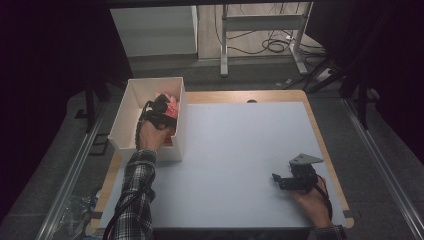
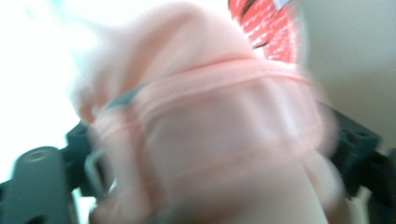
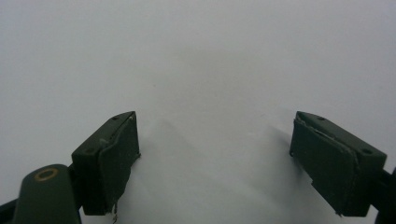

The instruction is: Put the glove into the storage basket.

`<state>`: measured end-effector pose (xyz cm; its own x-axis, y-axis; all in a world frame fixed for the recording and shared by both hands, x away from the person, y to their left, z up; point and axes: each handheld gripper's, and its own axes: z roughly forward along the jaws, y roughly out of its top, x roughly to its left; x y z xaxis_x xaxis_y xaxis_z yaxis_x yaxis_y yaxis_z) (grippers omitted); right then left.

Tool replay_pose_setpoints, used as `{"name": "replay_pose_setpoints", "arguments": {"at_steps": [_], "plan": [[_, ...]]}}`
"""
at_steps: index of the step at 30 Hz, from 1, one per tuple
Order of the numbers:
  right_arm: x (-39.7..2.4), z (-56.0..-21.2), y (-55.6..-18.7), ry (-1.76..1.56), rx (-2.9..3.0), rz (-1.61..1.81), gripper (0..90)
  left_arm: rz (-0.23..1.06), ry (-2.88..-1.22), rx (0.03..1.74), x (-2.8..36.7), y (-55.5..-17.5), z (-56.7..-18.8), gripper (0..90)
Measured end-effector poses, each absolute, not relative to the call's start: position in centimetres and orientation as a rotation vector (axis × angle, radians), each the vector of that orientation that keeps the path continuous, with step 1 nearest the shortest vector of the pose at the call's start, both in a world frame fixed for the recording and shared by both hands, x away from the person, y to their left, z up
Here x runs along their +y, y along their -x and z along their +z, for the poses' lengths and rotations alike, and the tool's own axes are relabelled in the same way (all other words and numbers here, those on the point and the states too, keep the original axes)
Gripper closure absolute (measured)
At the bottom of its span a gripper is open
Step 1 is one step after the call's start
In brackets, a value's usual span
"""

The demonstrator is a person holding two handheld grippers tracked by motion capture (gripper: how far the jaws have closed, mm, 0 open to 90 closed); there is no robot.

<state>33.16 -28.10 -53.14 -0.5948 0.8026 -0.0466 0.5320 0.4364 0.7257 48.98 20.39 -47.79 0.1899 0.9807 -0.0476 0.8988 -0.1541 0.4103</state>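
My left claw (image 1: 161, 107) hung inside the box (image 1: 131, 100), right over the pink cloth (image 1: 171, 106) lying there. From that claw's own camera the cloth (image 2: 210, 121) bulged up between the jaws, blurred, with both black jaws standing off its sides rather than pinching it, so I read the claw as open with the cloth loose between. A red-and-white printed bit (image 2: 271, 28) showed beyond the cloth, past the jaw tips.

My right claw (image 1: 286, 180) rested well apart on the bare desk (image 1: 240, 150), its 2 jaws spread wide with nothing between them.

What could go wrong, as I judged it: the cloth sat bunched and close to the jaws, so a fold might snag on a pad or a screw head and ride up with the left claw as I lifted out. The claw also sat close to the box's right wall; pulling back at a slant could knock that wall and shove the light box across the desk. With the cloth heaped high, part of it might also flop over the rim.
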Motion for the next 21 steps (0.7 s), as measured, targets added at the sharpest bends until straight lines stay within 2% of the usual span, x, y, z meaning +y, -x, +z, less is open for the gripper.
{"name": "replay_pose_setpoints", "arguments": {"at_steps": [6,21], "plan": [[-28.1,-53.1,-33.2,-1.134,2.308,0.961,16.0,0.330,-2.126,1.739,20.7,-48.3,-46.9,9.1],[-28.1,-53.1,-33.2,-1.134,2.308,0.962,16.0,0.373,-2.073,1.660,21.5,-46.7,-44.5,7.7]]}}
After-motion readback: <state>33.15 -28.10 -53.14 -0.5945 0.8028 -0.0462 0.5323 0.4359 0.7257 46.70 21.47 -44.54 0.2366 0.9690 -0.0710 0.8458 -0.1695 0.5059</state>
